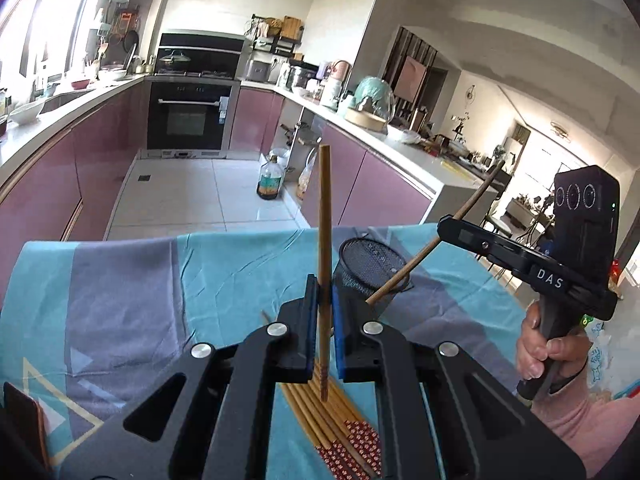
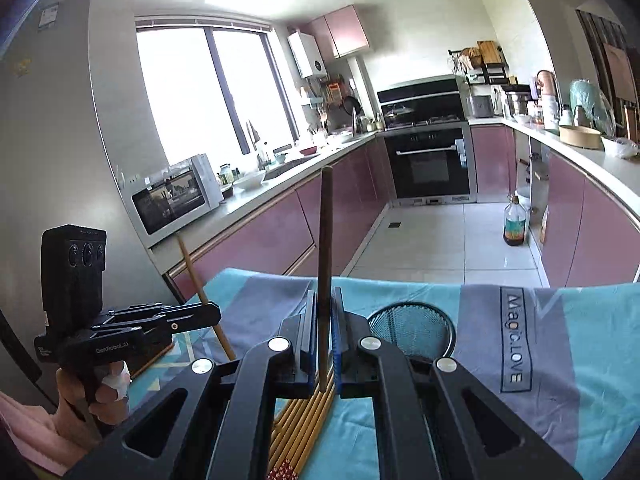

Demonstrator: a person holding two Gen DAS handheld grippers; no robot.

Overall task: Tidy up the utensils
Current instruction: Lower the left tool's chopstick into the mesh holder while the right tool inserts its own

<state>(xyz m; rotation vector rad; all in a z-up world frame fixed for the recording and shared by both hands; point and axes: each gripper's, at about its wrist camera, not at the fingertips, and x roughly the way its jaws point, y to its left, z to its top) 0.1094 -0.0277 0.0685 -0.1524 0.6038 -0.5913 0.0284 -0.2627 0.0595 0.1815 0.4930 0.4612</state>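
Each gripper's fingers clamp one thin brown wooden chopstick [image 1: 324, 240] upright at frame centre; either could pivot and miss the black mesh cup [image 1: 370, 270].

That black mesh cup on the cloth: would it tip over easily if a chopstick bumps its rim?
Probably. The mesh cup looks thin, see-through and empty, so likely light. It stands on wrinkled tablecloth, a soft footing. The chopstick in the right gripper is long and stiff, so it could lever the rim.

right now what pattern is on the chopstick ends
Red with small white marks on the chopsticks, clearest in the left wrist view.
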